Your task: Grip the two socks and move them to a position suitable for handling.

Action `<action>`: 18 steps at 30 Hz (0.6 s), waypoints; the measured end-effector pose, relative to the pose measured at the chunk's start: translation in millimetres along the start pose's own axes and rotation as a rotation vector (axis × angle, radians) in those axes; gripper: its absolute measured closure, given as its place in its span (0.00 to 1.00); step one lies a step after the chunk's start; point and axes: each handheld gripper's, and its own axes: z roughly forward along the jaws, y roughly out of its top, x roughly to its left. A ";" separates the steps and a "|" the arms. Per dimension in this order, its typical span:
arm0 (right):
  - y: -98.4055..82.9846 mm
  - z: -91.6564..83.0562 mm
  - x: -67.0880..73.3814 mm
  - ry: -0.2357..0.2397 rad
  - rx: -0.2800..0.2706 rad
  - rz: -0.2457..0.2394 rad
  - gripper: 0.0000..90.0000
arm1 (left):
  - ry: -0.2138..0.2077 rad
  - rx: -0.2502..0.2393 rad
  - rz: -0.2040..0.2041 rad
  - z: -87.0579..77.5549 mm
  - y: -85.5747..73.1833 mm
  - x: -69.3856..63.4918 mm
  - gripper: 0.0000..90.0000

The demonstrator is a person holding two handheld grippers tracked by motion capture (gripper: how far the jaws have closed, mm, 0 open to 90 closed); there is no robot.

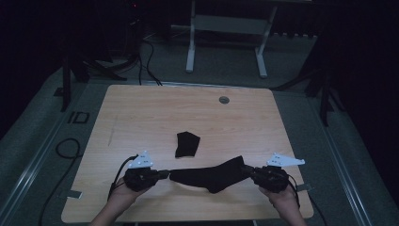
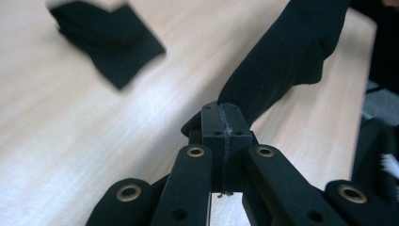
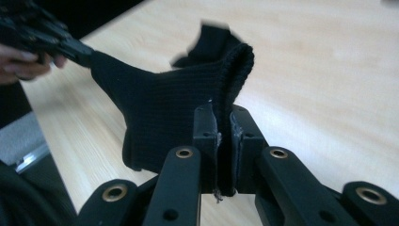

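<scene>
Clearly the black sock [image 1: 209,176] is soft, light and limp — it sags between its two ends near the front edge of the table [image 1: 141,108], so it is best taken by the ends, as it is now. One end is pinched in the clenched left gripper [image 1: 162,174], and the ribbed cuff is clamped in the right gripper [image 1: 248,171]. A second, folded sock [image 1: 187,144] lies apart, further back. Black on black — the outline of the sock's middle is hard to make out, and the folded sock is blurred in both gripper views.
</scene>
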 end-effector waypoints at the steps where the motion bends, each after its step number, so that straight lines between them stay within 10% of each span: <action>1: 0.0 0.0 0.0 0.000 0.000 0.000 0.92 | 0.000 0.000 0.000 0.0 0.0 0.0 1.00; 7: -23.5 22.3 -22.6 -0.077 0.085 0.050 0.92 | 0.046 0.052 -0.042 32.6 3.6 8.9 1.00; 18: -33.1 29.6 -32.5 -0.122 0.111 0.069 0.87 | 0.063 0.058 -0.060 42.0 1.5 13.9 0.95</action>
